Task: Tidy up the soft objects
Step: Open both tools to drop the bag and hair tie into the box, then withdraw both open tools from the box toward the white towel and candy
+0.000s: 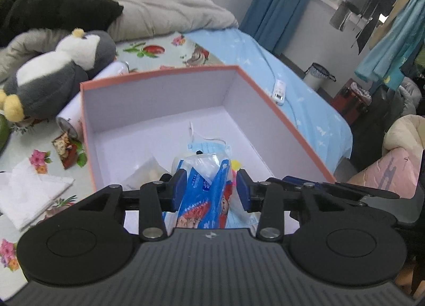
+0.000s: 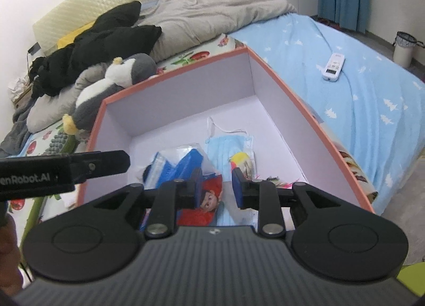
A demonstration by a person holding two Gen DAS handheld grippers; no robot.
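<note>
An orange-rimmed box (image 1: 281,117) with a white inside stands on the bed; it also shows in the right wrist view (image 2: 305,109). My left gripper (image 1: 209,189) is open over the box's near part, its jaws either side of a blue tissue pack (image 1: 204,192) without clamping it. The pack (image 2: 183,162) lies in the box beside a blue face mask (image 2: 233,144). My right gripper (image 2: 215,186) is open and empty above the box. A grey and white penguin plush (image 1: 53,75) lies left of the box, and shows in the right wrist view too (image 2: 117,80).
A folded white cloth (image 1: 29,194) and a can (image 1: 71,117) lie left of the box. Grey bedding (image 1: 164,6) and black clothes (image 1: 53,8) lie behind. A white remote (image 2: 333,65) lies on the blue sheet. A bin (image 2: 403,46) stands on the floor.
</note>
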